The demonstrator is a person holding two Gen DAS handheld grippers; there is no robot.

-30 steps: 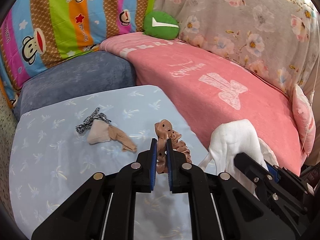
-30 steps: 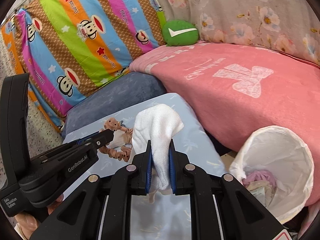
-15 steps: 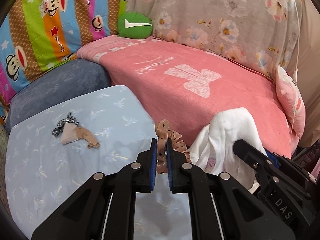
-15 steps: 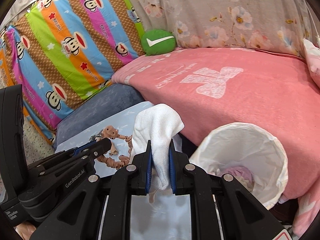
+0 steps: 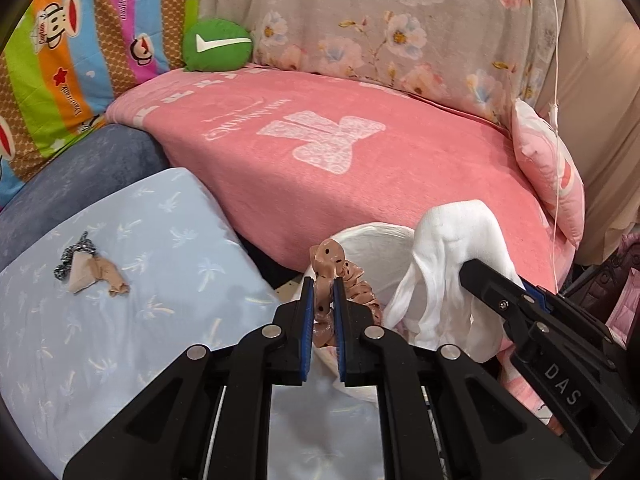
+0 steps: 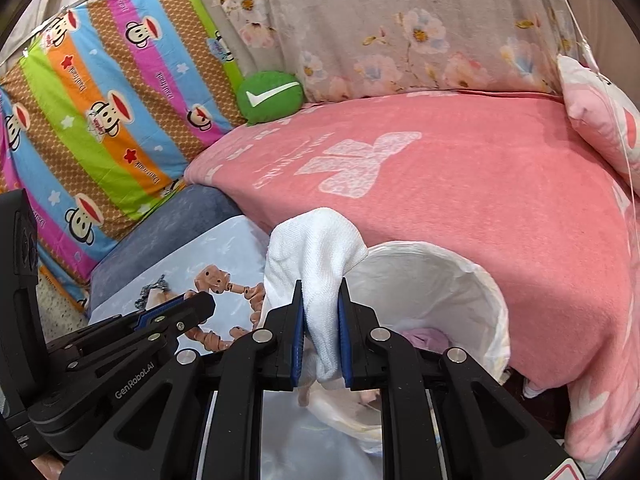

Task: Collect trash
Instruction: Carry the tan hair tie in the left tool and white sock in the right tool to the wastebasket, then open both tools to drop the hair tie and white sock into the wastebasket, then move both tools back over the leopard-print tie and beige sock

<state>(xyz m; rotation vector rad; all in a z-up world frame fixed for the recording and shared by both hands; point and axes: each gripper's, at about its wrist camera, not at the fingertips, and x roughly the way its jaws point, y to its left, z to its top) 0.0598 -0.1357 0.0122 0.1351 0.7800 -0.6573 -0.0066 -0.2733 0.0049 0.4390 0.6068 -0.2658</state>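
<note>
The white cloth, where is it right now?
The white cloth is pinched in the right claw, held just left of the white-lined trash bin beside the pink blanket; in the left wrist view it hangs right of the brown scrunchie.

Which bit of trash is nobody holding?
The beige crumpled scrap lying on the light-blue sheet. The white cloth is pinched in the right gripper, the brown spotted scrunchie in the left gripper.
</note>
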